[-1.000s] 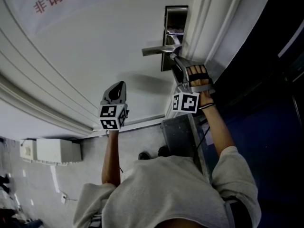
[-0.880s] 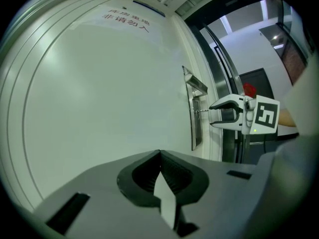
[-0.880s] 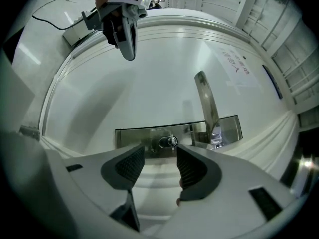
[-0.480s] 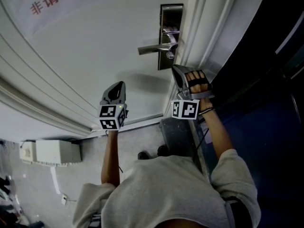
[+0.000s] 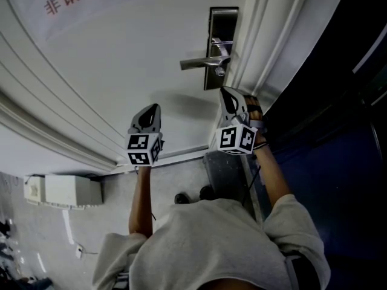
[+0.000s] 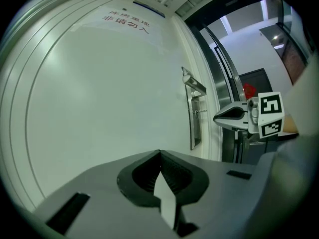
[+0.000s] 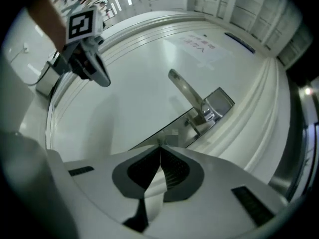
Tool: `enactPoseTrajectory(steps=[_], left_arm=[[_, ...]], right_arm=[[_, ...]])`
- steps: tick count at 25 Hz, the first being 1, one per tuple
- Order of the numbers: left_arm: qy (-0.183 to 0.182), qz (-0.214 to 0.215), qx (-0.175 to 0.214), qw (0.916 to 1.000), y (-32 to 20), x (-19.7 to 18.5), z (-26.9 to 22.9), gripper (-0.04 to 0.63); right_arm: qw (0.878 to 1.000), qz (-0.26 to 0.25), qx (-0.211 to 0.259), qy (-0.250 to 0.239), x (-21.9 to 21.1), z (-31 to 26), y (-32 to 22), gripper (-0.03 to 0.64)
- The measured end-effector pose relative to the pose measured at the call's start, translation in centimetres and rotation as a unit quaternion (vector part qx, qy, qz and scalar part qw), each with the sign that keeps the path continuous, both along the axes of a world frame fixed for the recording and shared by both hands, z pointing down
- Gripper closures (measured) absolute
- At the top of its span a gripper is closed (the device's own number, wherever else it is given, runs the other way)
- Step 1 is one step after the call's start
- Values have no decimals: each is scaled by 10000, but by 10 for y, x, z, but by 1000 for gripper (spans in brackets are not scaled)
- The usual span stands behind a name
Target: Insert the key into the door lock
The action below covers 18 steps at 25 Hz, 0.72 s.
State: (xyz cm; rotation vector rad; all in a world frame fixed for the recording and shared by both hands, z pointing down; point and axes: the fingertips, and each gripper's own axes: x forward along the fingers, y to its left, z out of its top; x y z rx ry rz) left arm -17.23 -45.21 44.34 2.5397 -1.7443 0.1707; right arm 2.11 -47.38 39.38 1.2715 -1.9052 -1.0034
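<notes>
Left tongs (image 5: 148,110) are shut and empty. Right tongs (image 5: 227,95) just snapped shut, empty, at six o'clock from the lock (image 5: 221,26). A bump there might knock loose what looks like the key (image 5: 221,71).

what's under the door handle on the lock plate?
A small metal piece sticks out of the lock plate just below the handle. Any keyhole behind it is hidden.
</notes>
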Motion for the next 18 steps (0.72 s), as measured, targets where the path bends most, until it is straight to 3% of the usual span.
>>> enactPoseTrajectory(steps=[3, 5, 10, 13, 18], left_arm=[[-12, -27, -2, 10000, -1, -1, 1, 578], [-21, -44, 9, 10000, -1, -2, 0, 578], [-21, -71, 21, 10000, -2, -3, -3, 578], [-15, -87, 1, 10000, -2, -2, -1, 578], [6, -106, 10, 9999, -2, -3, -1, 578]], right_arm=[[9951, -73, -419, -892, -3, 2, 1, 591], [9851, -85, -718, -1559, -2, 3, 0, 592], [9376, -22, -1357, -3203, 13, 10, -5, 592], [9192, -24, -1475, -3652, 19, 17, -6, 594], [9111, -87, -1424, -3868, 24, 22, -2, 594]])
